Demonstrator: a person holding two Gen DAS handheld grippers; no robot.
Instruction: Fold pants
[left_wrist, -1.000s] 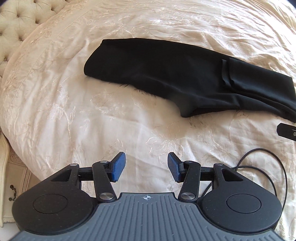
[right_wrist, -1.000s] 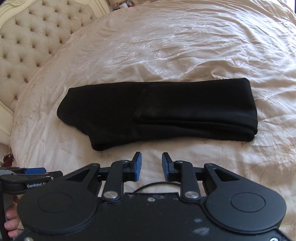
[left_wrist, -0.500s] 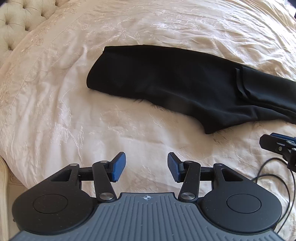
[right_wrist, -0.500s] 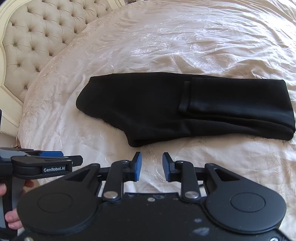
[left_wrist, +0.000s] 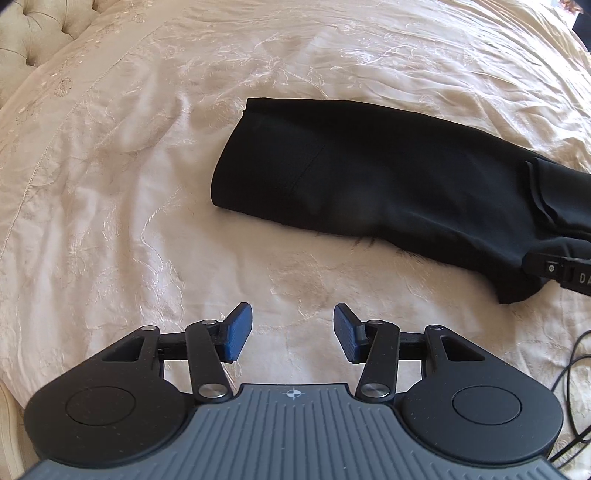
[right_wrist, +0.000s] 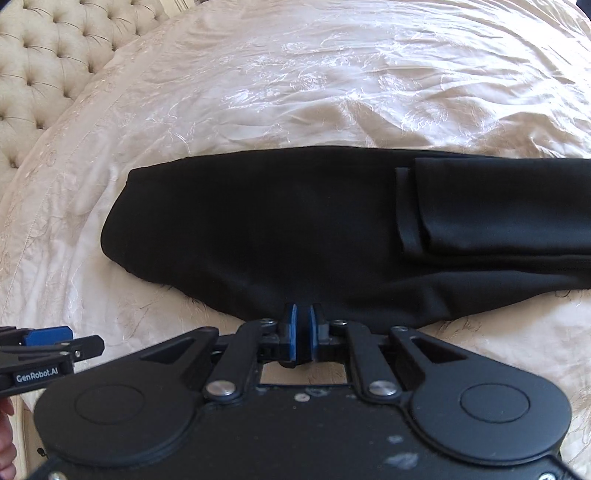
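The bed (right_wrist: 332, 81), covered in a cream embroidered bedspread, fills both views, with a tufted headboard (right_wrist: 55, 55) at its far left. Across the middle of it lie the black pants (right_wrist: 277, 229), already laid leg on leg into one long band and folded once along their length, so that the leg ends rest on top as a flap whose edge shows toward the right of the band. That much of the folding looks done; what seems left is at least one more fold to bring the long band into a compact stack, and the protruding seat corner at the near edge has not been tucked flat. The right gripper (right_wrist: 302, 338) is at that near edge, its blue pads nearly pressed together around a bit of the black cloth, apparently pinching the seat corner, though the cloth between the pads is hard to make out. The left gripper (left_wrist: 292, 332) hangs over bare bedspread, just short of the waist end of the pants, its fingers spread wide and holding nothing. A thin black cable (left_wrist: 576, 369) trails at the right.
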